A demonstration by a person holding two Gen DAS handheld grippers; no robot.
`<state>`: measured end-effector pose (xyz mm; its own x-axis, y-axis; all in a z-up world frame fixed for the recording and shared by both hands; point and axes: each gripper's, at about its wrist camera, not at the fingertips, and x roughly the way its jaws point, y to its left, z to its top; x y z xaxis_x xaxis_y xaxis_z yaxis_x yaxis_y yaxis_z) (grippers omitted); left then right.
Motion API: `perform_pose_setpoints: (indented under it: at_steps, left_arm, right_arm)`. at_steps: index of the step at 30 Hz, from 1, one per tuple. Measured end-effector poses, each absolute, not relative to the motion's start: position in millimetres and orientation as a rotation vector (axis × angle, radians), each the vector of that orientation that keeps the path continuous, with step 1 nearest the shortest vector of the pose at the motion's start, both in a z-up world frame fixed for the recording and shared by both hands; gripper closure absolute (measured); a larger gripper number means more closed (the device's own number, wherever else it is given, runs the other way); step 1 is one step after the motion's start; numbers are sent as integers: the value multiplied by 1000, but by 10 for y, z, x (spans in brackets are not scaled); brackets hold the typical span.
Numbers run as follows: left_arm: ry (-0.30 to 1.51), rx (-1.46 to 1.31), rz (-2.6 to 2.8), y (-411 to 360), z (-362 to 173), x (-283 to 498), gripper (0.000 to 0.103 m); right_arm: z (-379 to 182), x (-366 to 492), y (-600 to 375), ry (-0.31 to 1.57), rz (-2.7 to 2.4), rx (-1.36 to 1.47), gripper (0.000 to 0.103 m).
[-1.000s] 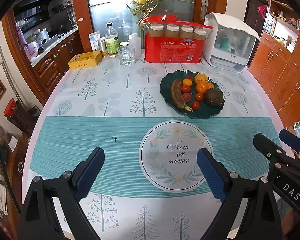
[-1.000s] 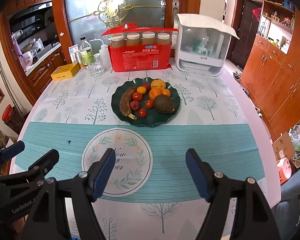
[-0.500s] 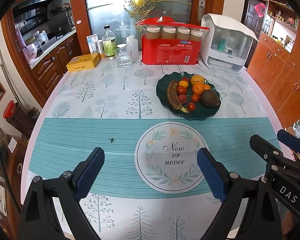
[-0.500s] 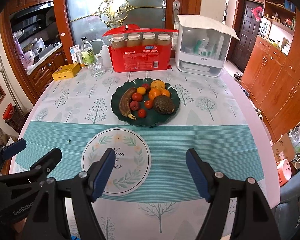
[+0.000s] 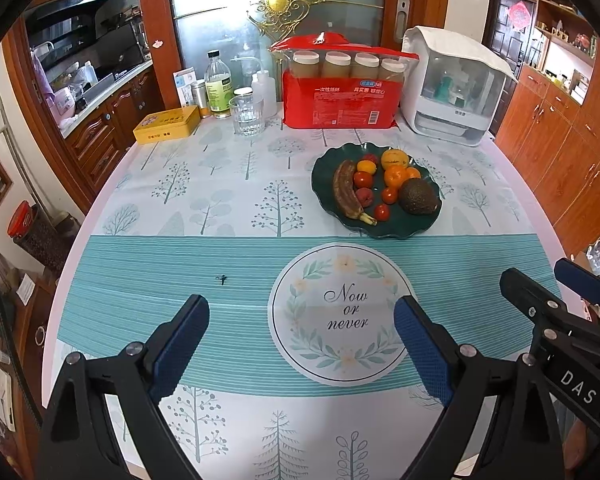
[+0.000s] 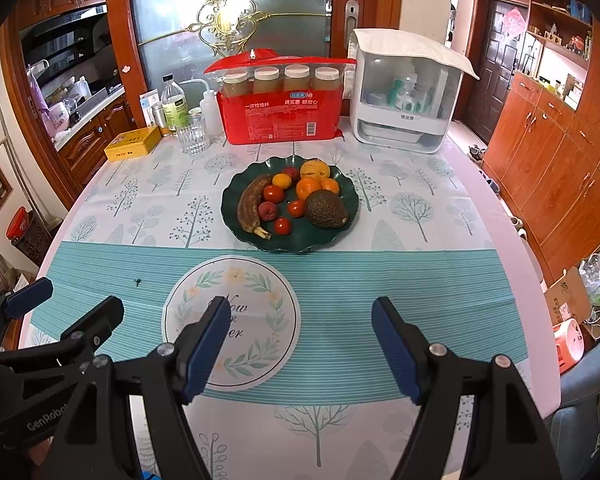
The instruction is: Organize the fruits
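A dark green wavy plate (image 5: pixel 404 227) (image 6: pixel 300 240) sits past the middle of the table. On it lie a brown-spotted banana (image 5: pixel 345 189) (image 6: pixel 249 204), an avocado (image 5: pixel 418 196) (image 6: pixel 326 210), oranges (image 5: pixel 396 176) (image 6: pixel 308 188) and several small red fruits. My left gripper (image 5: pixel 300 306) (image 6: pixel 76 298) hovers open over the teal stripe of the cloth, well short of the plate, with nothing between its fingers. To its right, my right gripper (image 6: pixel 300 308) (image 5: pixel 544 276) is also open and empty, at about the same distance from the plate.
Along the far edge stand a red pack of paper cups (image 6: pixel 280 116), a white lidded appliance (image 6: pixel 404 96), a glass (image 6: pixel 192 136), bottles (image 6: pixel 175 108) and a yellow tin (image 6: pixel 134 143). A round "Now or never" print (image 5: pixel 346 312) lies under the grippers. The table's edge curves off on the right.
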<state>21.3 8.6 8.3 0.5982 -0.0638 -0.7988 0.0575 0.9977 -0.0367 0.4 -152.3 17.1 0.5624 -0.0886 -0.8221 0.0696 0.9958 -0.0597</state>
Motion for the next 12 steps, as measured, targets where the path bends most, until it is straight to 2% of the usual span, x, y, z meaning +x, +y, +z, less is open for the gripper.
perform_pose_setpoints:
  at_steps: [12]
  left_arm:
    - [942,-15,-54,88,44,183,10]
  right_arm:
    - [174,-50,-1517,978,-85,-20,29]
